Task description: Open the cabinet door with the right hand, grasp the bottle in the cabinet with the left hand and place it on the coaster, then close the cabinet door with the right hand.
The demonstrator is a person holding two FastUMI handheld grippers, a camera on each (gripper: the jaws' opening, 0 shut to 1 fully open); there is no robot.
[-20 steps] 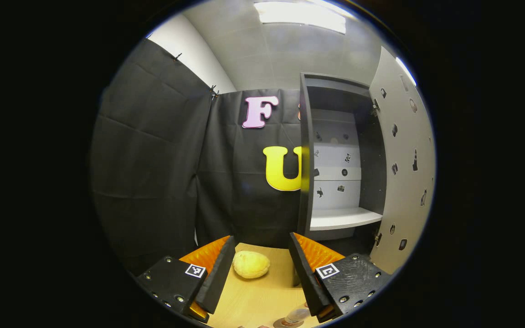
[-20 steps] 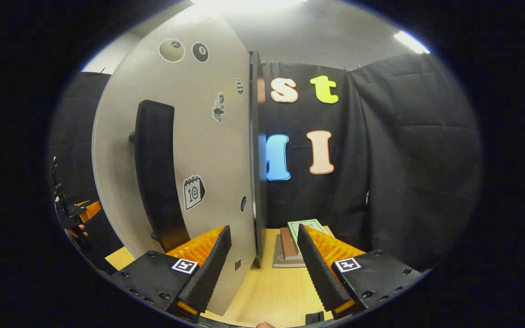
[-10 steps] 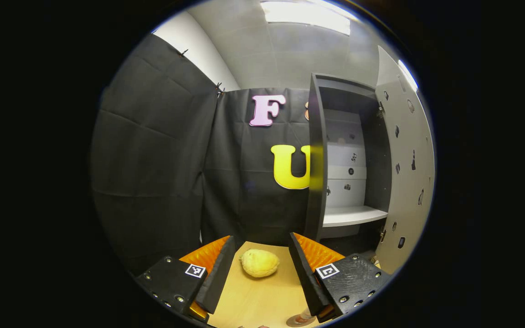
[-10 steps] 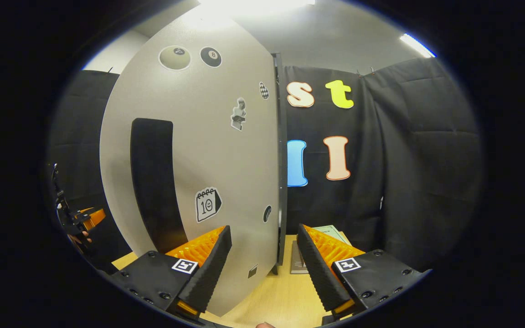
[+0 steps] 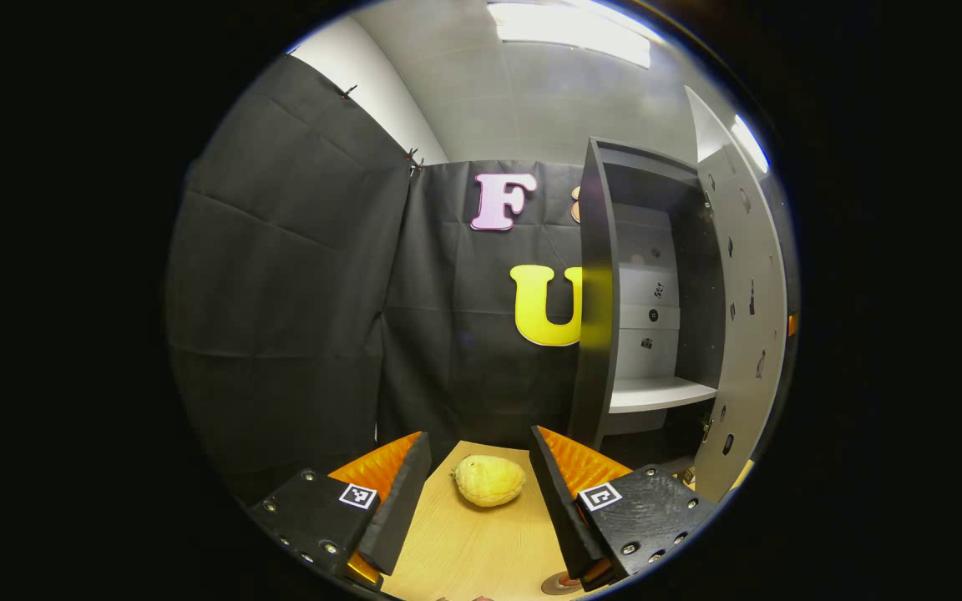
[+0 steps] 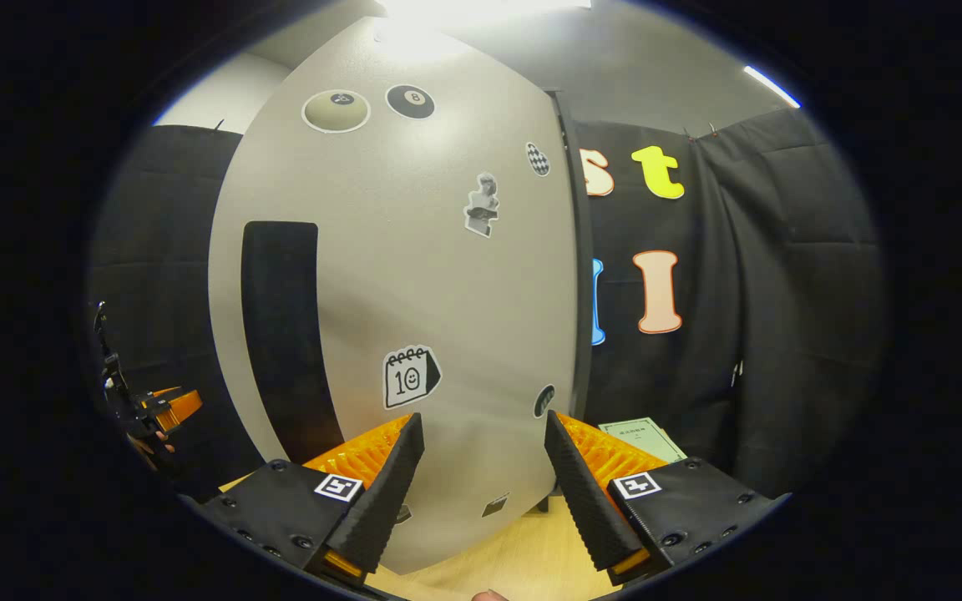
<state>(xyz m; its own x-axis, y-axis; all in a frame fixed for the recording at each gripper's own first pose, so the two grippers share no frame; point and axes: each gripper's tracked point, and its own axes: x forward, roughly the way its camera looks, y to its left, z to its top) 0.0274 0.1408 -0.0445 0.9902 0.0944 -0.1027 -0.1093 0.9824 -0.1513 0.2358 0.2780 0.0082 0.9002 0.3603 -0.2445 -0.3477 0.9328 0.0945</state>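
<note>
In the left gripper view my left gripper (image 5: pixel 478 438) is open and holds nothing, low over the wooden table (image 5: pixel 464 551). A sliver of the coaster (image 5: pixel 560 582) shows at the bottom edge by the right finger. The dark cabinet (image 5: pixel 596 292) stands to the right with its grey door (image 5: pixel 740 317) partly open and a bare white shelf (image 5: pixel 656 392) inside. In the right gripper view my right gripper (image 6: pixel 481 417) is open, right up against the door's sticker-covered outer face (image 6: pixel 414 275). The black handle (image 6: pixel 281 325) is to the left of the fingers. I cannot tell whether the fingers touch the door.
A yellow lemon-like fruit (image 5: pixel 489 480) lies on the table just ahead of the left fingers. A green booklet (image 6: pixel 640 438) rests on the table right of the door. The left gripper (image 6: pixel 155 405) shows at the far left of the right gripper view.
The door has swung towards the cabinet, narrowing the opening, with the right gripper following it. The bottle on the coaster has slipped out of the bottom of the left gripper view.
</note>
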